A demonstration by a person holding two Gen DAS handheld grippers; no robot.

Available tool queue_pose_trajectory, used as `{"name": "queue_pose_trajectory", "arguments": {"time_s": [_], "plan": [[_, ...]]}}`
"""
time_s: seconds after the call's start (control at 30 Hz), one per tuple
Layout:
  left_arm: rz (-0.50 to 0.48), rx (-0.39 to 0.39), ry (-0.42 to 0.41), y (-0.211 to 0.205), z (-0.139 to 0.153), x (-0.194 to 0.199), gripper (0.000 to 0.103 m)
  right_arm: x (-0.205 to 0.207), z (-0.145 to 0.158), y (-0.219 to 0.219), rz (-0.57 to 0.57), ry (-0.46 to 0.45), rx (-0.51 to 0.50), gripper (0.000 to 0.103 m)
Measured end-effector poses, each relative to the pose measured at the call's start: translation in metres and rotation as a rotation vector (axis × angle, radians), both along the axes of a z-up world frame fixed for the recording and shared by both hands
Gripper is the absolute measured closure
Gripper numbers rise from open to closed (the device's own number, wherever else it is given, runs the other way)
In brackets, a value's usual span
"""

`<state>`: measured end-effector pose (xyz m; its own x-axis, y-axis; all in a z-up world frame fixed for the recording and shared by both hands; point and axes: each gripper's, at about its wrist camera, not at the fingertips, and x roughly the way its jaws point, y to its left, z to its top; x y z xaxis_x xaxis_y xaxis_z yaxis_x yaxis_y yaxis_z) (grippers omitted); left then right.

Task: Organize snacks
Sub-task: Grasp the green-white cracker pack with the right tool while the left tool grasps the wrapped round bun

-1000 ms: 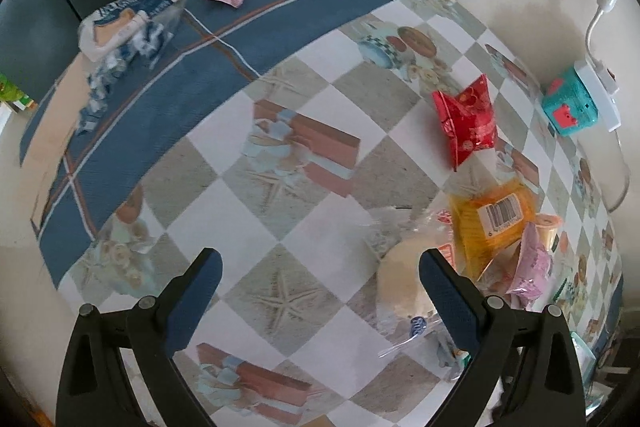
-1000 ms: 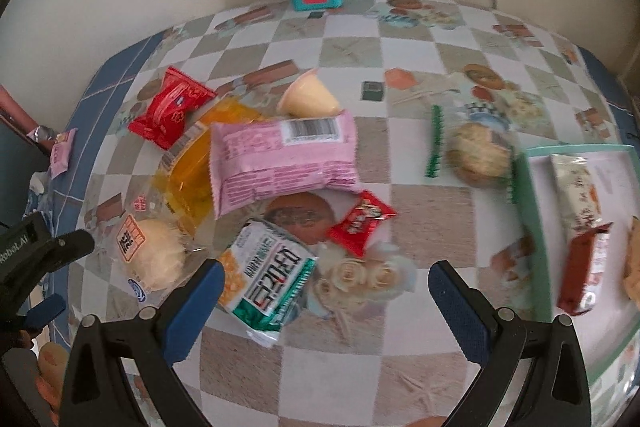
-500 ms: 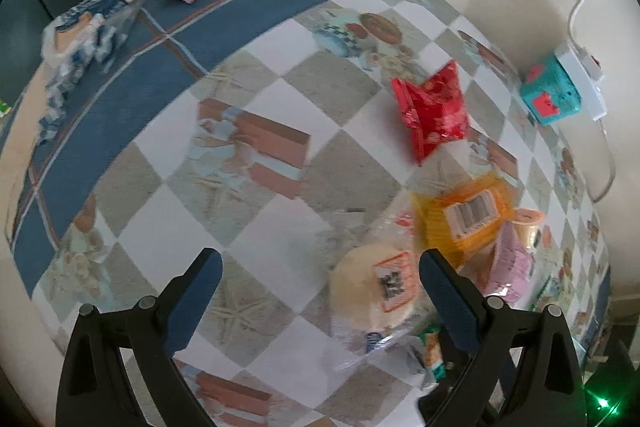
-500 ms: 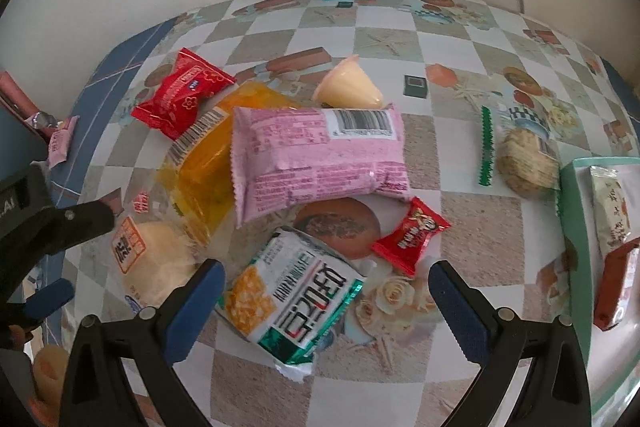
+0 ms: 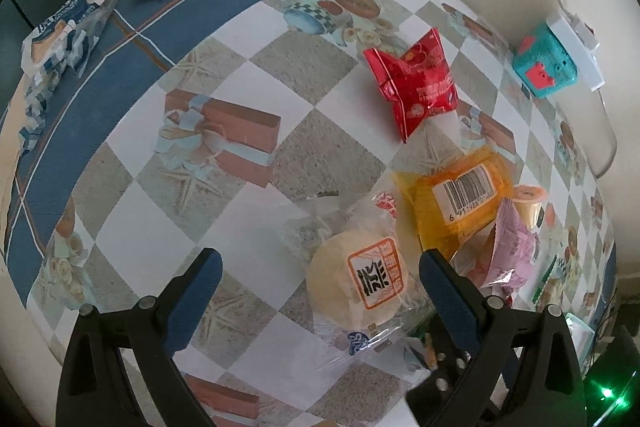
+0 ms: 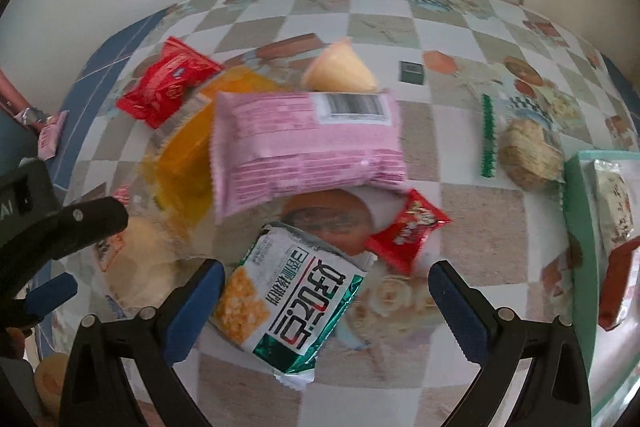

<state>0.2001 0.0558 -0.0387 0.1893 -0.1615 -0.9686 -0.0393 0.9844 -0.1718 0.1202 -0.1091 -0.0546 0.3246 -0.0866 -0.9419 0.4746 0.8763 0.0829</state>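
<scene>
The left gripper (image 5: 318,277) is held spread around the bun packet (image 5: 358,281); the right gripper (image 6: 326,293) is spread over the green packet (image 6: 294,297), whose long axis runs lower-left to upper-right.

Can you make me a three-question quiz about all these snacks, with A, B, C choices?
1. Where is the pink pack?
A. on top of the orange pack
B. inside the tray
C. on the floor

2. How many red packs lie on the table outside the tray, in the right wrist view?
A. none
B. two
C. five

3. What are the right gripper's jaws doing?
A. squeezing the pink pack
B. squeezing a jelly cup
C. wide open, holding nothing

Answers:
1 A, its left end lies over the orange pack.
2 B, a big red pack at the left and a small red pack in the middle.
3 C, the jaws stand apart around the green pack without pinching it.
</scene>
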Motion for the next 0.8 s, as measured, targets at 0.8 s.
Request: {"name": "queue_pose_trajectory", "arguments": {"time_s": [0.8], "plan": [[-0.052, 0.028, -0.001, -0.024, -0.007, -0.003, 0.042, -0.004, 0.001, 0.011, 0.047, -0.023, -0.018, 0.041]]}}
